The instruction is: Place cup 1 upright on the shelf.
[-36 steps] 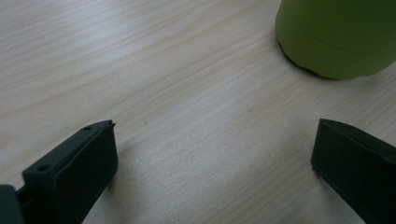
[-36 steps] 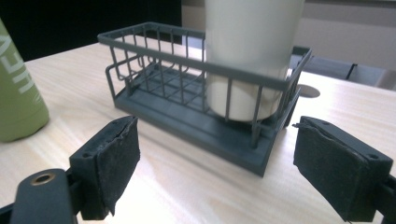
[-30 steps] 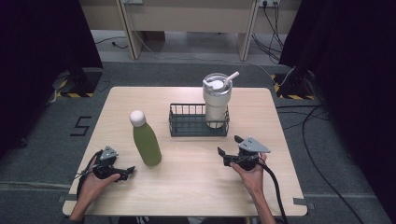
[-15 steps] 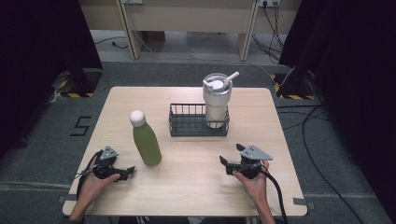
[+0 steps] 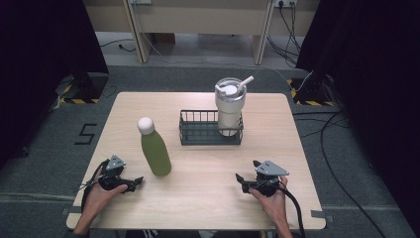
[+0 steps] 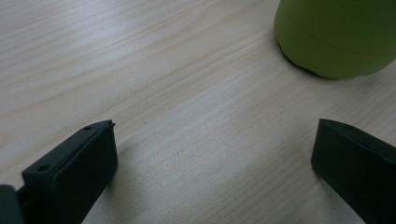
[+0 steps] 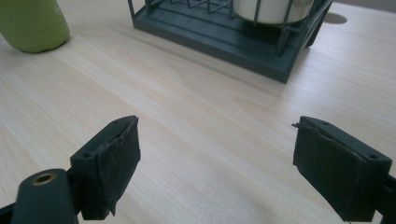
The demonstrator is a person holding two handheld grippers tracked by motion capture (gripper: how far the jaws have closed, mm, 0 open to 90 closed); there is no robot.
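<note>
Bench [image 5: 208, 198] holds a wire basket [image 5: 210, 130] with a tumbler. Green bottle [image 5: 154, 148] stands upright, near-left, just beyond left gripper [image 5: 130, 182]; likely rigid, smooth, slippery, so grip mid-body. Right gripper [image 5: 243, 182] rests well apart. Both jaws wide open, empty.

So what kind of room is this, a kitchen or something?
Probably not a kitchen: it looks like a lab or recording room. A light wooden table stands on grey carpet, black curtains hang at both sides, and loose black cables run across the floor.
</note>
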